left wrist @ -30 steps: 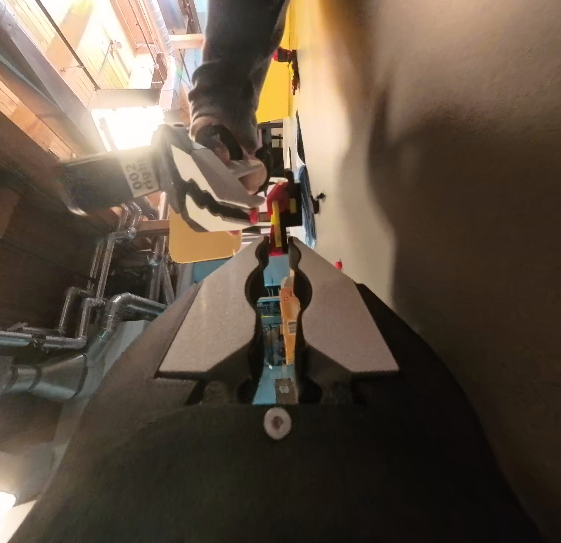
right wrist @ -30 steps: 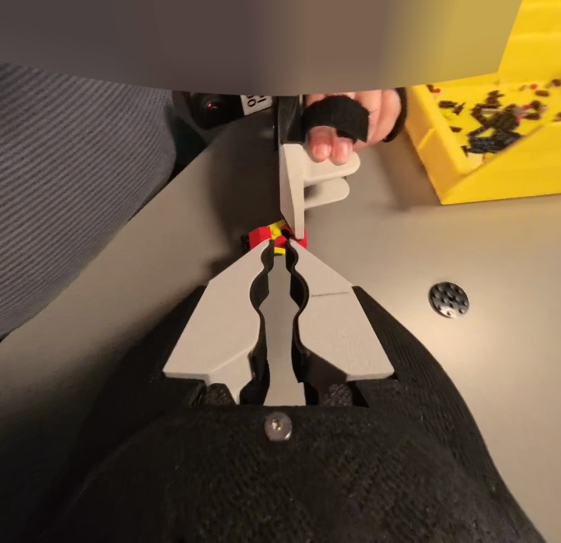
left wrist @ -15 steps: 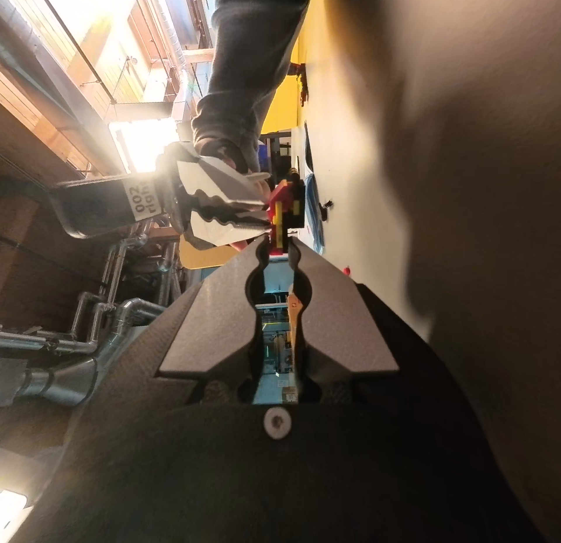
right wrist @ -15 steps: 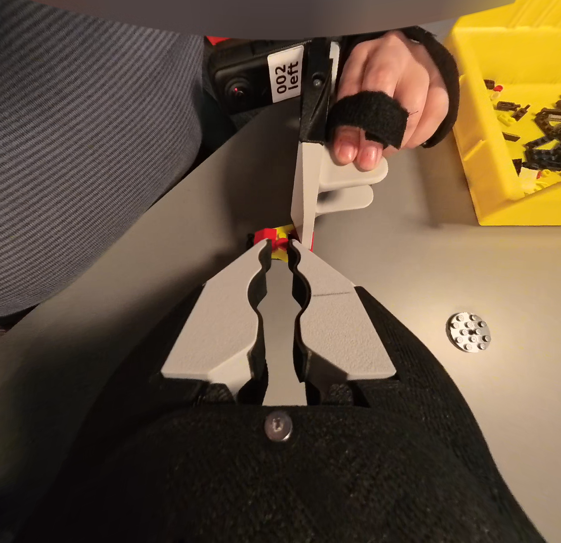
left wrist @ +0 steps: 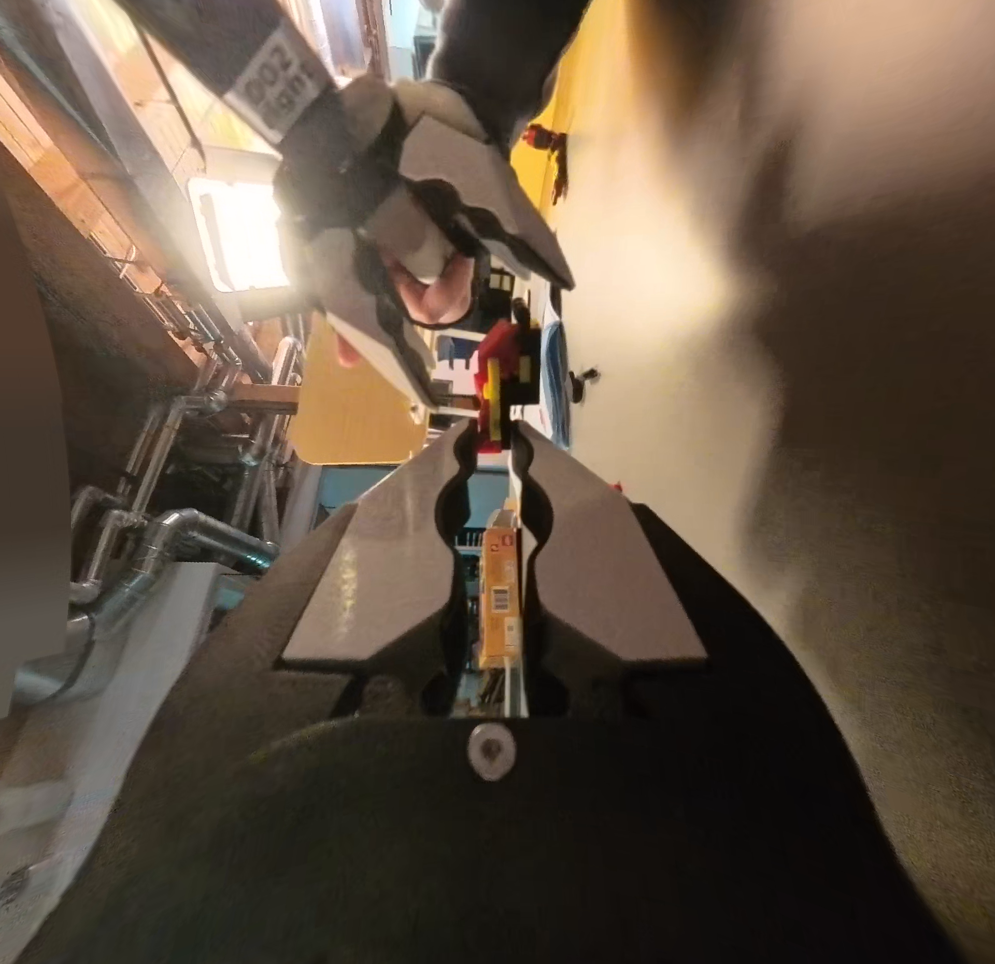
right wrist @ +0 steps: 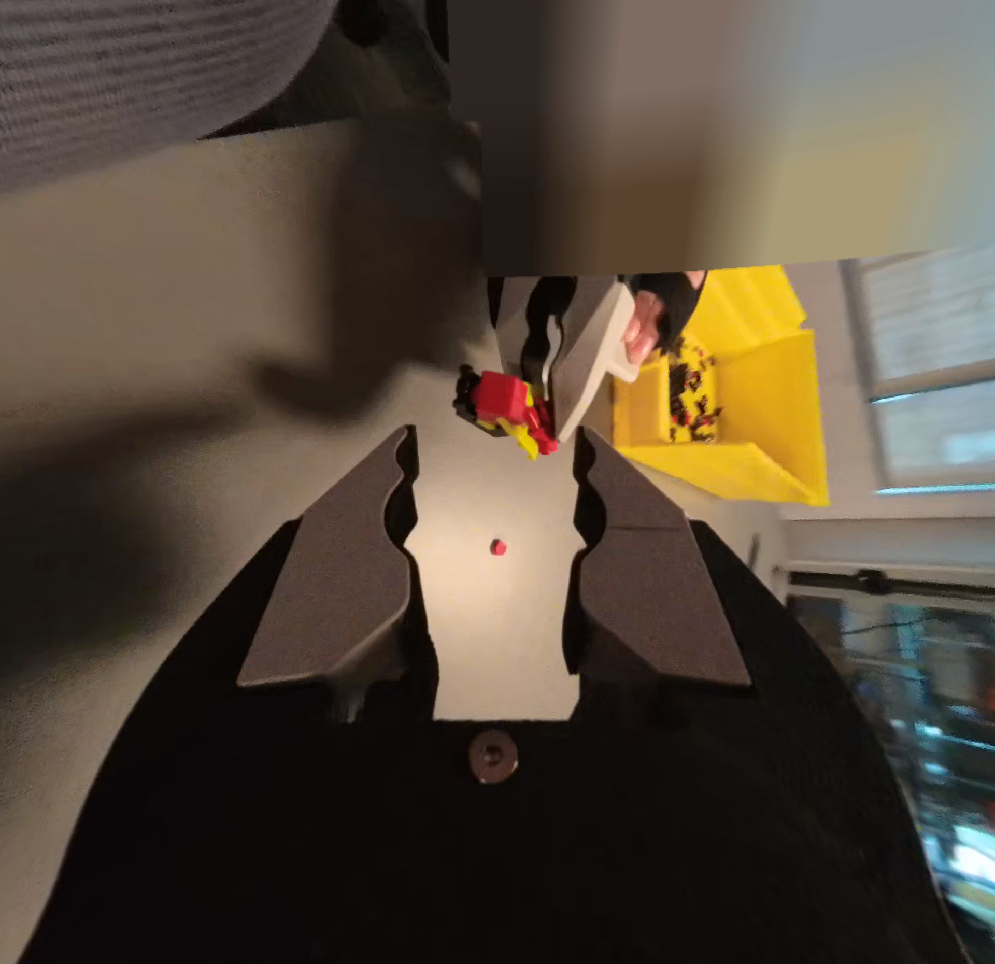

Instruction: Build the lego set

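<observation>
- The left gripper (left wrist: 494, 433) pinches the red, yellow and black lego model (left wrist: 503, 378) at its fingertips, above the grey table (right wrist: 161, 292).
- The right gripper (right wrist: 495, 437) is spread wide with nothing between its fingers, just beside the model.
- A small red piece (right wrist: 498, 546) lies on the table.
- A yellow bin (right wrist: 754, 399) with loose pieces stands near.

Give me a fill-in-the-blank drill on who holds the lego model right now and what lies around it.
1. The lego model is held by the ____ gripper.
2. The right gripper is ____ and holds nothing.
3. The bin of loose pieces is coloured ____.
4. Between the right gripper's fingers, a small ____ stud lies on the table.

Missing words: left; open; yellow; red
</observation>
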Demonstrator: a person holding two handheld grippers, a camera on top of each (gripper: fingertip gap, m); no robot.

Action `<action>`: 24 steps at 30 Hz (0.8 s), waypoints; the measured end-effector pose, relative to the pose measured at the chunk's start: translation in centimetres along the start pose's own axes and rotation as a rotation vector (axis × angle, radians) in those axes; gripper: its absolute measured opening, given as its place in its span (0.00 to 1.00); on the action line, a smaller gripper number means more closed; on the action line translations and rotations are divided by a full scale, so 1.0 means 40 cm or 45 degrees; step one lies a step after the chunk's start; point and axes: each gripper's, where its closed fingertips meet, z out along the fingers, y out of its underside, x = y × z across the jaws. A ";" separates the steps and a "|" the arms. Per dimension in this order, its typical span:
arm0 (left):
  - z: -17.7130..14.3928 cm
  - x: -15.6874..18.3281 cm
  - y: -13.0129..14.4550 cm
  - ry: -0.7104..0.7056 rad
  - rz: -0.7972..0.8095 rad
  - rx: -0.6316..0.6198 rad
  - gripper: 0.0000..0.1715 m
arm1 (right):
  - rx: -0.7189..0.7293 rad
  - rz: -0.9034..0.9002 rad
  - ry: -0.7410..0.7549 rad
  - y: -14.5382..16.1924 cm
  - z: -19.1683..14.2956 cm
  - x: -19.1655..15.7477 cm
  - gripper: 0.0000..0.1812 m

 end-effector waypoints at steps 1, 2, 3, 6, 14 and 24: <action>-0.001 -0.002 -0.003 0.002 -0.015 0.012 0.06 | 0.021 -0.037 0.028 -0.010 0.004 -0.003 0.29; -0.001 -0.002 -0.007 0.007 -0.030 0.025 0.06 | 0.039 -0.071 0.039 -0.018 0.009 -0.008 0.27; -0.001 -0.004 -0.010 0.008 -0.046 0.034 0.06 | 0.037 -0.106 0.058 -0.021 0.012 -0.007 0.26; -0.002 -0.007 -0.018 0.015 -0.083 0.061 0.06 | 0.005 -0.194 0.103 -0.016 0.016 -0.002 0.22; -0.005 -0.009 -0.032 0.040 -0.175 0.109 0.06 | 0.043 -0.248 0.139 -0.030 0.017 -0.001 0.15; -0.012 -0.020 -0.057 0.046 -0.278 0.187 0.06 | 0.163 -0.187 0.173 -0.058 0.005 0.007 0.11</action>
